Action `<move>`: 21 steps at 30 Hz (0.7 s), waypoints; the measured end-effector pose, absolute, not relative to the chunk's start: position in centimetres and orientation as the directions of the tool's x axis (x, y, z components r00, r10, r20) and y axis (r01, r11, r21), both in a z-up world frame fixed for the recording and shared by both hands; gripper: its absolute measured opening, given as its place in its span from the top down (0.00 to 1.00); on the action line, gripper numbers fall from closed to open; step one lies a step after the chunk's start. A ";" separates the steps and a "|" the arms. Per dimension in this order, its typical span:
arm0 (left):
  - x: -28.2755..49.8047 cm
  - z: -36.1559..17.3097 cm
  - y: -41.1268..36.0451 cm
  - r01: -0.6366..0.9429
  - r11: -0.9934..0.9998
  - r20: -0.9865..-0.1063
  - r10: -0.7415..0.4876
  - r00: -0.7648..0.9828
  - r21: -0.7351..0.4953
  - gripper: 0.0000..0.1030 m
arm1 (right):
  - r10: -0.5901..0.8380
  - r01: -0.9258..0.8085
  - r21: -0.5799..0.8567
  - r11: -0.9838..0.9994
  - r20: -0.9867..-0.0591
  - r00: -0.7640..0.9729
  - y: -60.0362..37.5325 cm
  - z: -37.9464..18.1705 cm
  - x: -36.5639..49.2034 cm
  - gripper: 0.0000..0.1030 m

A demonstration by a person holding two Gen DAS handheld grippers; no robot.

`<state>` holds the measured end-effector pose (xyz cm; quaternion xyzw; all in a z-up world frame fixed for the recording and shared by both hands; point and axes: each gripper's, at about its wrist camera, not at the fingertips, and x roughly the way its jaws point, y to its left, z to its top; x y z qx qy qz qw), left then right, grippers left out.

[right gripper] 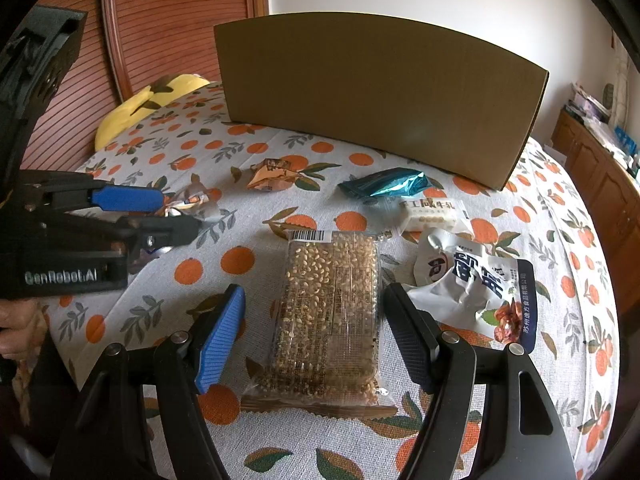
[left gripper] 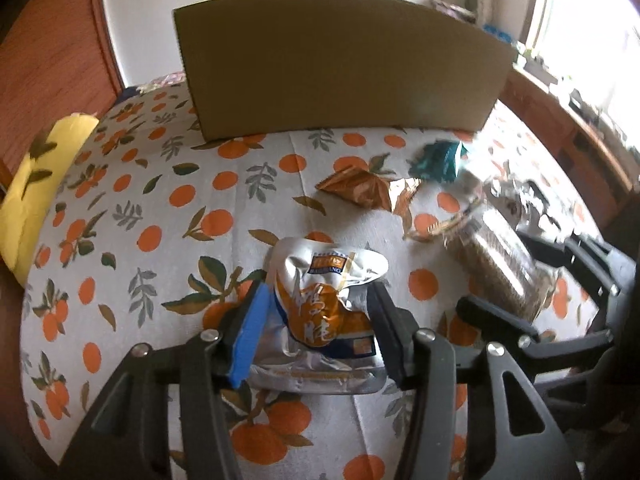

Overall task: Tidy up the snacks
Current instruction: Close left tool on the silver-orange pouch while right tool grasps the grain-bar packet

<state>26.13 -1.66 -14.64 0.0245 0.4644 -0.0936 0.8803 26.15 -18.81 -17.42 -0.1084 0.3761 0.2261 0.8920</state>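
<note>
My left gripper [left gripper: 318,298] is shut on a silver and orange snack pouch [left gripper: 320,300], crumpled between its fingers on the cloth; it shows at the left of the right wrist view [right gripper: 176,210]. My right gripper [right gripper: 316,300] is open, its fingers on either side of a clear-wrapped grain bar pack [right gripper: 330,316], not touching it. That pack also shows in the left wrist view [left gripper: 498,268]. An orange wrapper [right gripper: 274,174], a teal packet [right gripper: 386,186], a white nougat packet [right gripper: 430,210] and a white pouch [right gripper: 476,284] lie on the cloth.
A tall cardboard box [right gripper: 376,100] stands at the back of the orange-print cloth [right gripper: 248,148]. A yellow pillow [right gripper: 144,104] lies at the back left by a wooden headboard [right gripper: 168,20]. A wooden cabinet [right gripper: 600,176] runs along the right.
</note>
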 end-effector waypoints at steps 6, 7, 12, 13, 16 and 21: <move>25.7 -14.6 -1.9 0.230 0.973 -0.815 -0.161 0.557 -0.035 0.63 | 0.321 -0.484 -0.024 0.874 -0.720 0.616 -18.9 -17.4 26.2 0.29; 25.5 -14.5 -2.0 0.241 0.970 -0.813 -0.163 0.559 -0.030 0.64 | 0.321 -0.485 -0.024 0.874 -0.720 0.616 -18.9 -17.4 26.2 0.29; 24.6 -14.3 -2.1 0.258 0.965 -0.801 -0.188 0.569 -0.044 0.64 | 0.320 -0.482 -0.025 0.876 -0.717 0.619 -18.8 -17.4 26.1 0.37; 24.3 -14.1 -2.0 0.256 0.965 -0.794 -0.203 0.573 -0.062 0.64 | 0.316 -0.474 -0.030 0.880 -0.707 0.632 -19.0 -17.4 26.0 0.43; 23.8 -13.6 -1.6 0.249 0.965 -0.782 -0.213 0.585 -0.077 0.64 | 0.323 -0.474 -0.021 0.880 -0.705 0.632 -19.3 -17.4 26.1 0.54; 23.2 -12.7 -0.8 0.243 0.966 -0.762 -0.221 0.609 -0.087 0.64 | 0.333 -0.474 -0.002 0.881 -0.709 0.622 -19.5 -17.3 26.2 0.59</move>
